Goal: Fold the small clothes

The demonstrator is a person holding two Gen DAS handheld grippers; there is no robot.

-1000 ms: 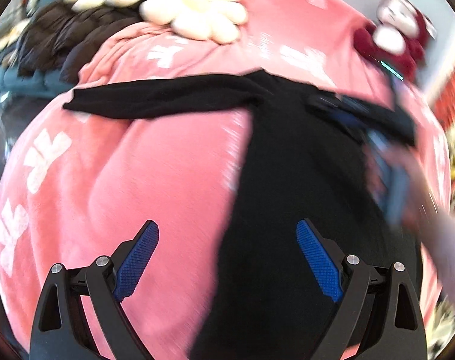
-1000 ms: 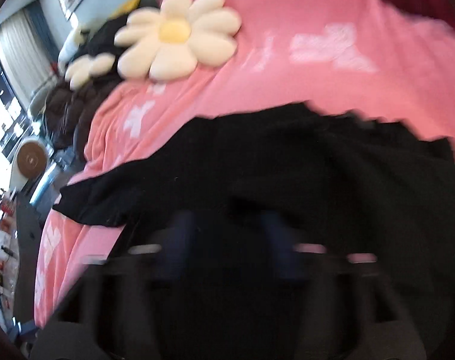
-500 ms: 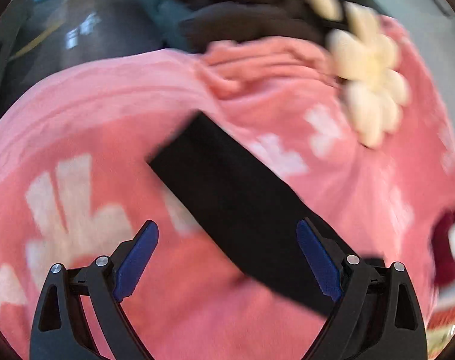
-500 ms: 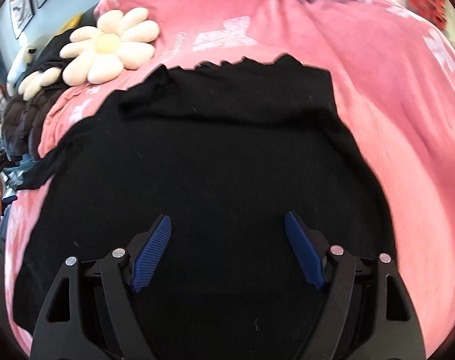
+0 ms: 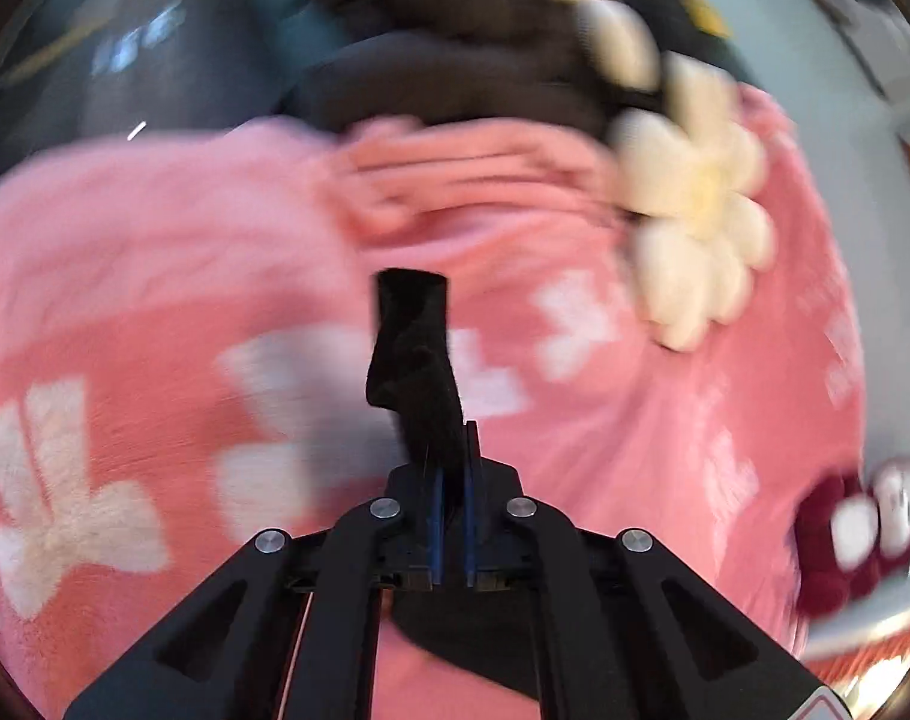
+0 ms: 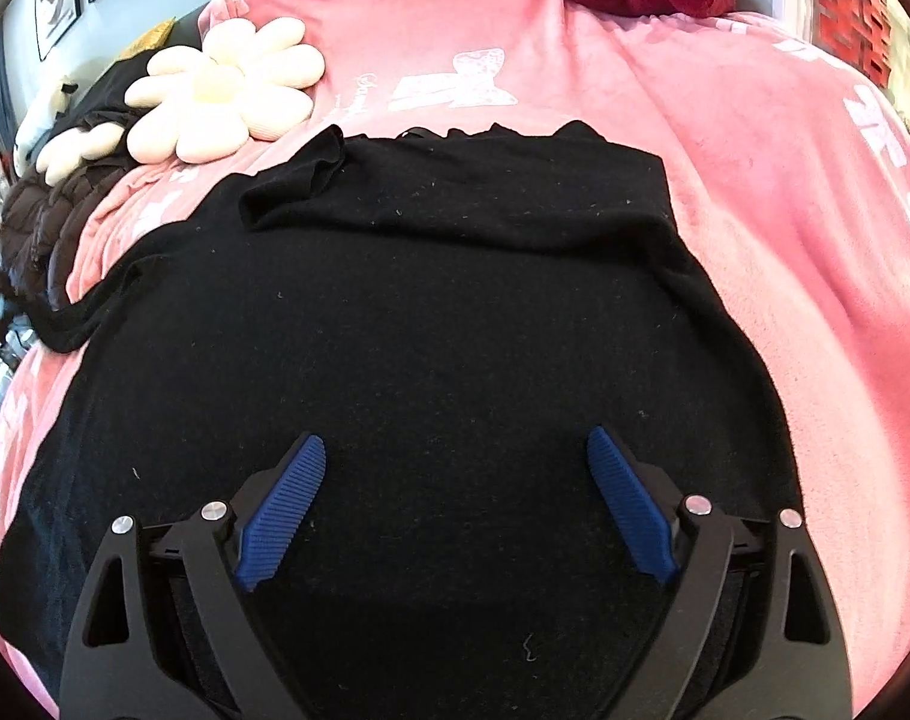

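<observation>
Okay, my left gripper (image 5: 449,480) is clamped on the sleeve (image 5: 416,348), which sticks up over the blanket (image 5: 155,300). My right gripper (image 6: 455,498) is opening, nothing between its pads, over the black top (image 6: 443,312) spread flat near the flower pillow (image 6: 227,90).

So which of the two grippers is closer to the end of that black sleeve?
Left. The left gripper is shut on the sleeve, near its cuff. The right gripper, jaws opening, hovers over the black top's body, gripping nothing.
</observation>
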